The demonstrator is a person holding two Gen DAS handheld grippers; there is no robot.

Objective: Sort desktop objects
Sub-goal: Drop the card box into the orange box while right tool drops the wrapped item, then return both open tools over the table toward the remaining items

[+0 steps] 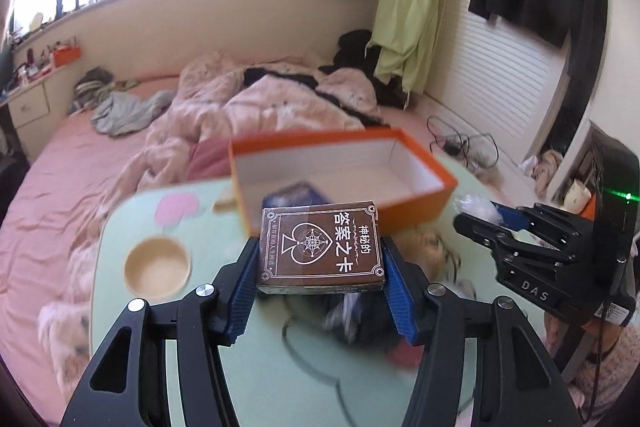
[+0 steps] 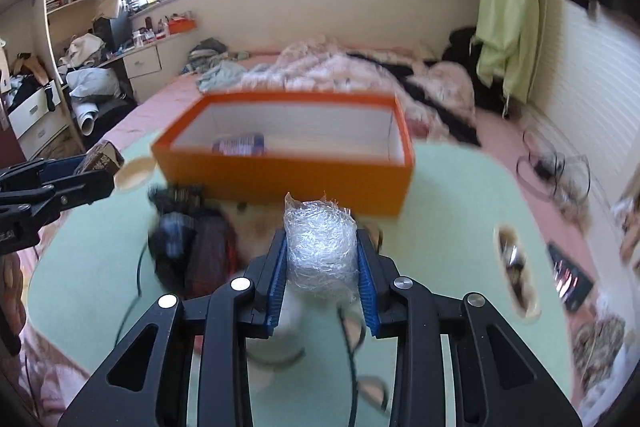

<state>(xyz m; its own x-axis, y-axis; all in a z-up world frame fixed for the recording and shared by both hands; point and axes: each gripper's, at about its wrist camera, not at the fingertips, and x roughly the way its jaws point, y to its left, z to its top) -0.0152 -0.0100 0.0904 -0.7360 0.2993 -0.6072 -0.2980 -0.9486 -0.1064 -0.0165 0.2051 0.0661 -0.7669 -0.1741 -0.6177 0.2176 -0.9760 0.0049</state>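
Note:
My left gripper [image 1: 320,259] is shut on a brown card box [image 1: 320,247] with white print, held above the pale green table [image 1: 280,379]. My right gripper [image 2: 322,259] is shut on a crinkly clear plastic wrapped bundle [image 2: 322,247], also lifted off the table. An open orange box [image 1: 344,171] with a white inside stands just beyond both, with a small blue packet [image 2: 239,143] lying in it. In the left wrist view the right gripper [image 1: 480,223] shows at the right edge with the plastic bundle [image 1: 476,205] at its tip. The left gripper [image 2: 72,183] with the card box [image 2: 102,157] appears at the left of the right wrist view.
On the table lie a round cream dish [image 1: 157,269], a pink heart shape [image 1: 176,209], a dark bundle of cloth and cable [image 2: 188,247] and a small tray with metal bits [image 2: 514,263]. A pink bed [image 1: 60,187] with rumpled bedding lies behind the table.

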